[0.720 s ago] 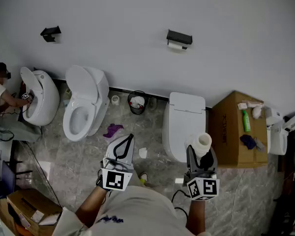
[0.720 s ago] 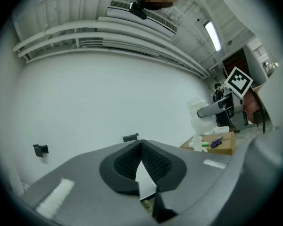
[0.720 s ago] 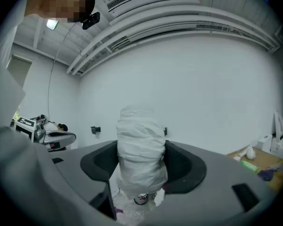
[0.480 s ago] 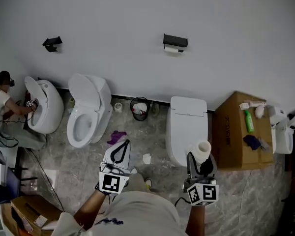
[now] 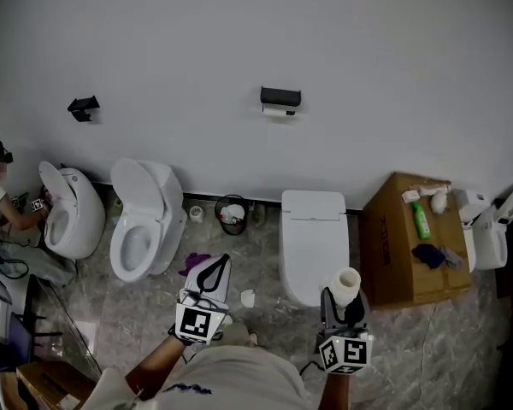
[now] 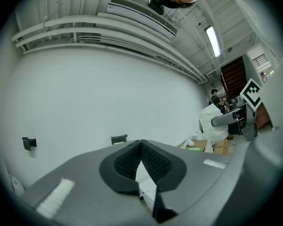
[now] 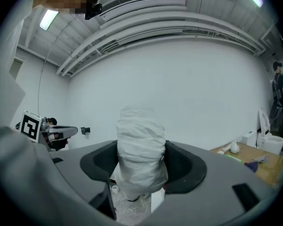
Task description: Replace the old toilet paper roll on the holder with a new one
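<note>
A black holder (image 5: 280, 97) is fixed to the white wall, with the old white roll (image 5: 279, 110) hanging under it. My right gripper (image 5: 343, 302) is shut on a new white toilet paper roll (image 5: 347, 282), which stands upright between the jaws in front of the closed toilet (image 5: 312, 237). In the right gripper view the roll (image 7: 141, 152) fills the gap between the pads (image 7: 185, 166). My left gripper (image 5: 213, 272) is shut with nothing in it. Past its closed jaws in the left gripper view, the holder (image 6: 119, 139) shows small and far off on the wall.
An open toilet (image 5: 141, 225) and a small waste bin (image 5: 232, 214) stand left of the closed one. A cardboard box (image 5: 406, 246) with a green bottle (image 5: 421, 220) is at the right. A second black bracket (image 5: 83, 107) is on the wall, and a person (image 5: 2, 203) crouches at the far left toilet.
In the head view the holder has slid left and down and both grippers sit lower in the frame. The right gripper still holds the roll; the left stays shut.
</note>
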`<state>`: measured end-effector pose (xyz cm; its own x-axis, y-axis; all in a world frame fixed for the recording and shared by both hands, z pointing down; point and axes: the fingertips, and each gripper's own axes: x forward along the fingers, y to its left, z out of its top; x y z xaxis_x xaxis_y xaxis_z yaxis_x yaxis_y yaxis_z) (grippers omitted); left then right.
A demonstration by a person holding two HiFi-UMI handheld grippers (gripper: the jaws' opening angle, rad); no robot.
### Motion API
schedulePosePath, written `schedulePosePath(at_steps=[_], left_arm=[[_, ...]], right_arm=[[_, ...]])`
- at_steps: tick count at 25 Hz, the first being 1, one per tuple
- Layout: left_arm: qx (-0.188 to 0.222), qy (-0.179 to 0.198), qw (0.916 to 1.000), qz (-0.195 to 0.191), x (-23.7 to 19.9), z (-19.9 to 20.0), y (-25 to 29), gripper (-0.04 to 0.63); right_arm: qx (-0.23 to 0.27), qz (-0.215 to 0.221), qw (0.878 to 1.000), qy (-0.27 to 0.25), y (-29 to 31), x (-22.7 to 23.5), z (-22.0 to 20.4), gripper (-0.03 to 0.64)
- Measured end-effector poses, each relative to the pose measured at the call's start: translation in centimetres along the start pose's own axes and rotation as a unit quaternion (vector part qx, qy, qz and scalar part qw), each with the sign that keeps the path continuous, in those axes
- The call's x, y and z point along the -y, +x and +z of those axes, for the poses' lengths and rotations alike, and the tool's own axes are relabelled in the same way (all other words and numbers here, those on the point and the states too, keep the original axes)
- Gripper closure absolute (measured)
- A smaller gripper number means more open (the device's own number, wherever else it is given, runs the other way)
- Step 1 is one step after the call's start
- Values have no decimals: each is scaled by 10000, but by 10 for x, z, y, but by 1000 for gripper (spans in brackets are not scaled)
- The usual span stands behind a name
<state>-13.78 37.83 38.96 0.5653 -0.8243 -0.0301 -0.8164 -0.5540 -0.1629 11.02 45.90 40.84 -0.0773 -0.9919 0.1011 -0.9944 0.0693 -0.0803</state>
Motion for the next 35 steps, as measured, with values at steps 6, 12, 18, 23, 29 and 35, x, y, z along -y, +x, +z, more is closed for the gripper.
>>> schedulePosePath(at_steps=[6, 12, 18, 23, 29, 35], left_arm=[[33, 64, 10000, -50, 6, 3, 12, 592], [-175, -140, 9997, 128, -5, -8, 8, 592], [-91, -123, 9995, 263, -12, -4, 27, 592], [-162, -94, 9993, 314, -19, -9, 35, 592], [-272, -108, 9991, 322, -31, -23, 54, 592], [-142, -108, 9995, 241, -51, -22, 94, 592]], right_arm=[[-105, -12, 9999, -88, 7, 8, -4, 320], [-246, 30, 9997, 10, 10, 8, -9, 319], [-281, 82, 9996, 7, 28, 22, -8, 319], [-298, 298, 9990, -136, 49, 11, -6, 319], [-415, 301, 9986, -123, 69, 11, -13, 319], [-430, 248, 9986, -158, 110, 13, -10, 319]])
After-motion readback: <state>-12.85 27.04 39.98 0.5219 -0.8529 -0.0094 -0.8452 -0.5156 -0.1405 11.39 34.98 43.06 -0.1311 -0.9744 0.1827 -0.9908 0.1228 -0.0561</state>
